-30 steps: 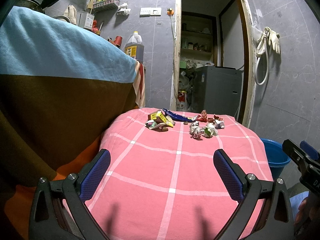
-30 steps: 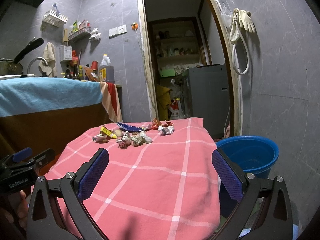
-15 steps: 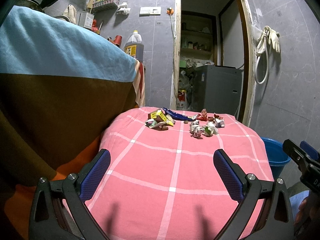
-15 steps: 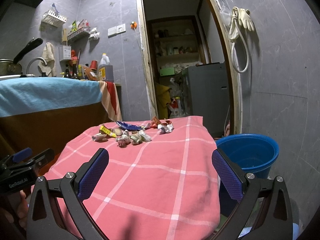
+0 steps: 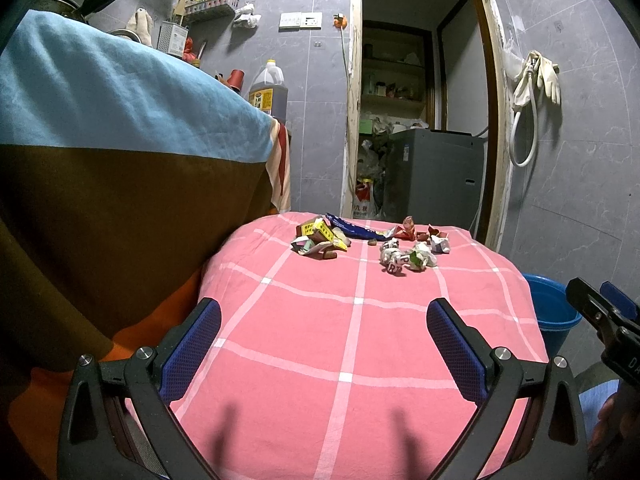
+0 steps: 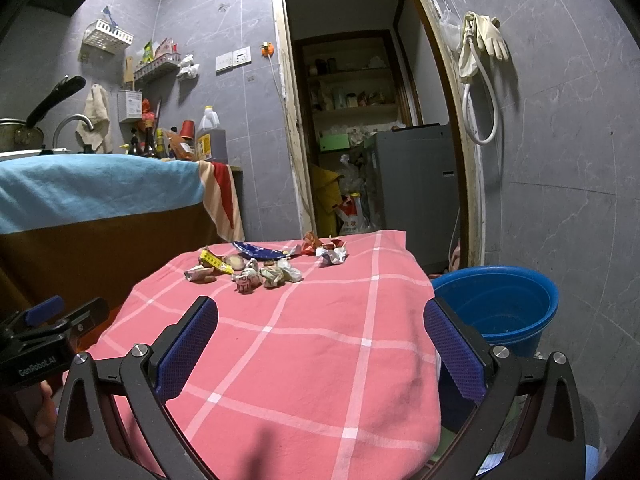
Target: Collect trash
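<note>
Several pieces of trash lie at the far end of a pink checked tablecloth (image 5: 352,344): a yellow wrapper (image 5: 320,236), a blue wrapper (image 5: 356,229), crumpled white paper balls (image 5: 406,258) and red scraps (image 5: 410,228). In the right wrist view the same pile (image 6: 264,268) lies far ahead on the cloth (image 6: 304,352). A blue bucket (image 6: 496,304) stands on the floor right of the table; it also shows in the left wrist view (image 5: 552,312). My left gripper (image 5: 324,344) is open and empty over the near cloth. My right gripper (image 6: 320,344) is open and empty, near the bucket.
A counter draped in blue and brown cloth (image 5: 120,152) stands close on the left, with an oil bottle (image 5: 269,90) on it. A doorway with a grey appliance (image 5: 436,176) lies behind the table. Gloves and a hose (image 6: 478,60) hang on the right wall.
Both grippers have drifted slightly; the trash pile sits a little higher in the right wrist view. Nothing was grasped or moved.
</note>
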The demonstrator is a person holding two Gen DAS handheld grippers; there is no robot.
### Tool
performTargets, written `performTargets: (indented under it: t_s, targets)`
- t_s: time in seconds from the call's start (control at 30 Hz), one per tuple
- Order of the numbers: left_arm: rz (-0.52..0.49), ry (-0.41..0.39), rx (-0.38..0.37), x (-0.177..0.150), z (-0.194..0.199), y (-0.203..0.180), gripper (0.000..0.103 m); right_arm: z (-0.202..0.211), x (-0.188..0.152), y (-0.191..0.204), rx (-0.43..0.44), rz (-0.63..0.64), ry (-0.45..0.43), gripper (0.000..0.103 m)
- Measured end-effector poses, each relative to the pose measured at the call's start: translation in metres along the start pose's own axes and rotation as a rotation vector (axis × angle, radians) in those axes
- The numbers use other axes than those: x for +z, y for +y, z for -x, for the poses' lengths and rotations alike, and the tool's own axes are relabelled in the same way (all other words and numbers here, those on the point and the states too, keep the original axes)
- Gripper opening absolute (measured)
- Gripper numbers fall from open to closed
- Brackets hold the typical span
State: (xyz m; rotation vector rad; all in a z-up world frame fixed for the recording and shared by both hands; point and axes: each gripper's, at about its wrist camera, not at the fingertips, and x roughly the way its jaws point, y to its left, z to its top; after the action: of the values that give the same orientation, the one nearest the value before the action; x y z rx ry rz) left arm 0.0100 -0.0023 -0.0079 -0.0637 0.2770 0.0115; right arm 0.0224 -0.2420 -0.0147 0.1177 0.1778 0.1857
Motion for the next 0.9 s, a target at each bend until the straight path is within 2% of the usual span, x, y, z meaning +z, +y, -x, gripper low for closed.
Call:
performTargets:
  t_s: [0.7,0.9]
  targets:
    - [0.000,-0.008,-0.008,0.000,-0.003,0.004,0.101,-0.002,-0.002,-0.002,0.008,-0.004,0.005,0.103]
    - [-0.028,-0.044,-0.002,0.016,-0.012,0.010,0.101,-0.021,0.013,0.013,0.028,0.065,-0.021,0.103]
